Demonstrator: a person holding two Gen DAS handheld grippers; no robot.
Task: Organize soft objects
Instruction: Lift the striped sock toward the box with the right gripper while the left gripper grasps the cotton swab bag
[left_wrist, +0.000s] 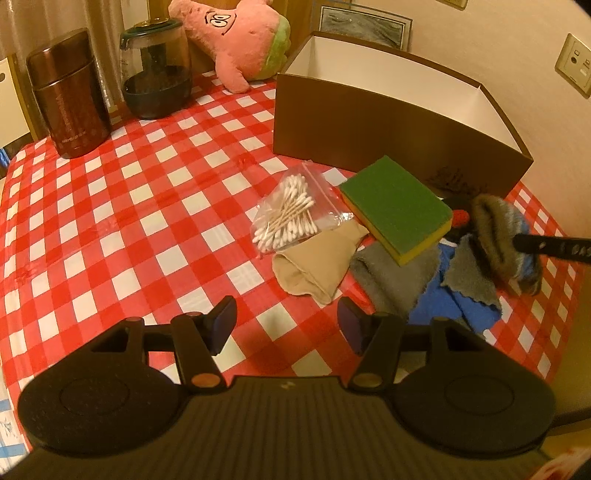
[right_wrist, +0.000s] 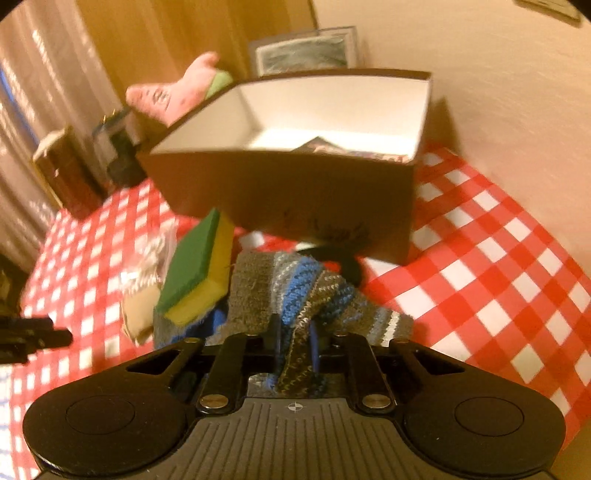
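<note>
A: Gripping the striped knit sock (right_wrist: 295, 295) now, your right gripper (right_wrist: 294, 343) has its tongs narrow, pinched on a fold of it, just in front of the brown box (right_wrist: 280, 192) near the table's far right corner. Your left gripper (left_wrist: 286, 325) hangs with tongs wide, nothing between them, above the checked tablecloth (left_wrist: 129, 221).

B: Risks?

A: Your pinch is only on one fold, so the sock could slip out on the way over the box wall. Its hanging end lies on the pile beside the green-yellow sponge (left_wrist: 397, 206), so it may snag the grey cloth (left_wrist: 391, 273) or tip the sponge. The box also looks light, so a trailing end could push it.

B: Count?

A: One sock, one sponge, one bag of cotton swabs (left_wrist: 286, 214), one beige stocking (left_wrist: 314, 269), one blue cloth (left_wrist: 450, 306), one pink plush (left_wrist: 236, 40) at the far edge, one box. Grey cloths: at least one, can't tell whether there's a second.
</note>
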